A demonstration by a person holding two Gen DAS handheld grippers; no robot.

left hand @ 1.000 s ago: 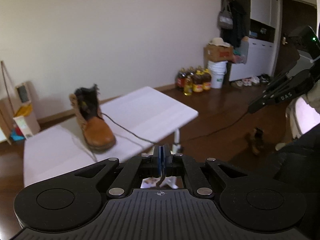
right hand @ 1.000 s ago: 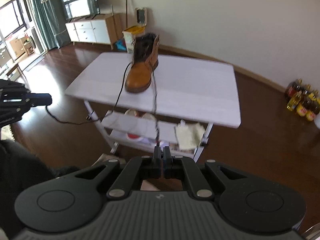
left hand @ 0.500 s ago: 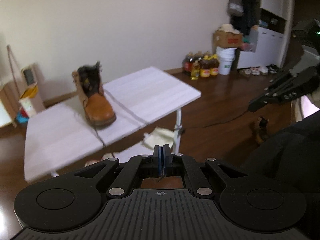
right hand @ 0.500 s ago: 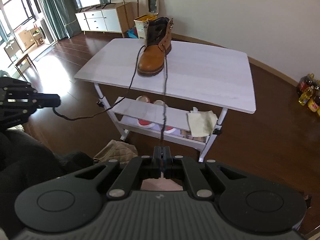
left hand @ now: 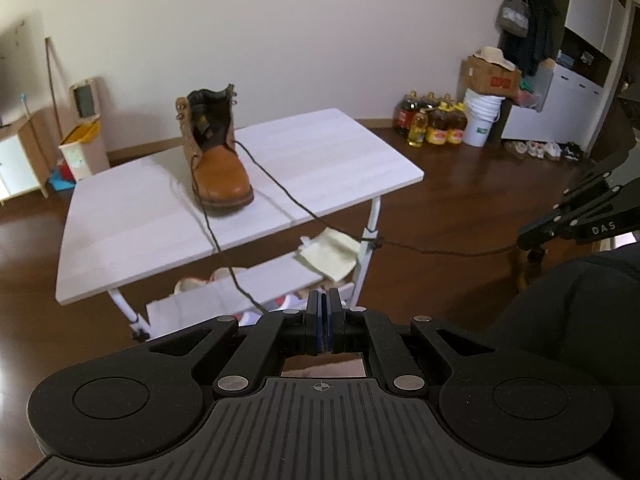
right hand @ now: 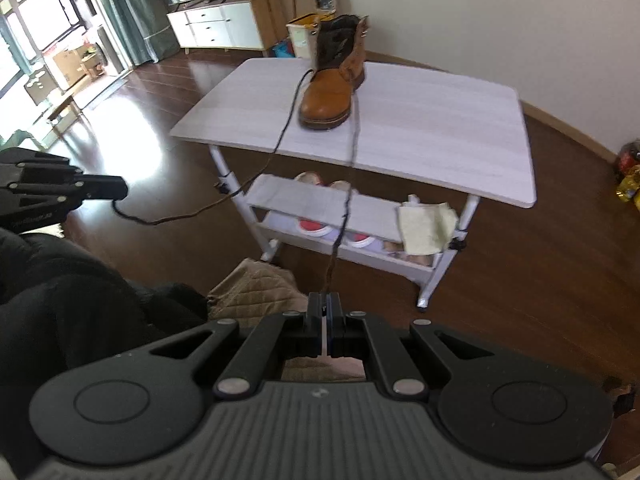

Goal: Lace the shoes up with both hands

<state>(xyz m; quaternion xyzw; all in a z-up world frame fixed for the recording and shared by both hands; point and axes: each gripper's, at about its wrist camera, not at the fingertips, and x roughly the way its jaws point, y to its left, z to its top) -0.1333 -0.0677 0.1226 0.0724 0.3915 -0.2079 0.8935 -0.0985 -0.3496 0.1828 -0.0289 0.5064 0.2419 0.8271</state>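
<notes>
L hand-held gripper (left hand: pixel 324 300) clamped on lace end (left hand: pixel 224 264) | R hand-held gripper (right hand: pixel 325 304) clamped on other lace end (right hand: pixel 344 208) | boot (left hand: pixel 216 164) upright on table (left hand: pixel 340 152)

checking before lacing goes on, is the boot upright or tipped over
Upright: the boot stands on its sole on the white table, shaft pointing up and open at the top, laces trailing off the table's near edge.

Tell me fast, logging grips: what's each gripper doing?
Left gripper: shut on one lace end.
Right gripper: shut on the other lace end.
</notes>
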